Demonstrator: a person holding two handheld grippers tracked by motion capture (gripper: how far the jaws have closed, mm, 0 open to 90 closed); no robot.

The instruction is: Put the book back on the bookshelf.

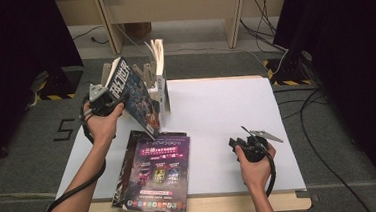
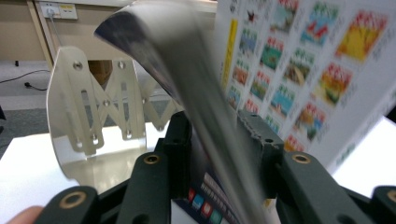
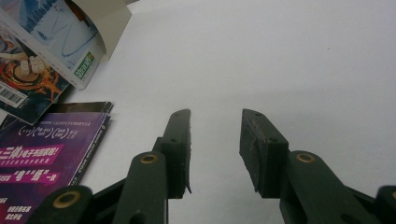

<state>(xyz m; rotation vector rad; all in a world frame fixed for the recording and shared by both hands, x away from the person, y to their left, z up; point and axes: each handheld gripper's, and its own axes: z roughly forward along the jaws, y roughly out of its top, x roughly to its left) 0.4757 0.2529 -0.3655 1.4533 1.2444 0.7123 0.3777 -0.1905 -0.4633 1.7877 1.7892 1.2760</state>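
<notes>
Shelving magazines on the white table [image 1: 216, 114], I reckon. The metal rack [image 1: 149, 78] at the far left corner already has one book [image 1: 160, 73] upright in it. My left gripper [image 1: 106, 102] has a dark magazine [image 1: 138, 97] tilted against that rack, between jaws that look loosened off it. Next it wants nudging upright. Purple magazine [image 1: 155, 171] lies flat near me. Right gripper [image 1: 244, 144] rests idle, jaws apart, holding nothing.
</notes>
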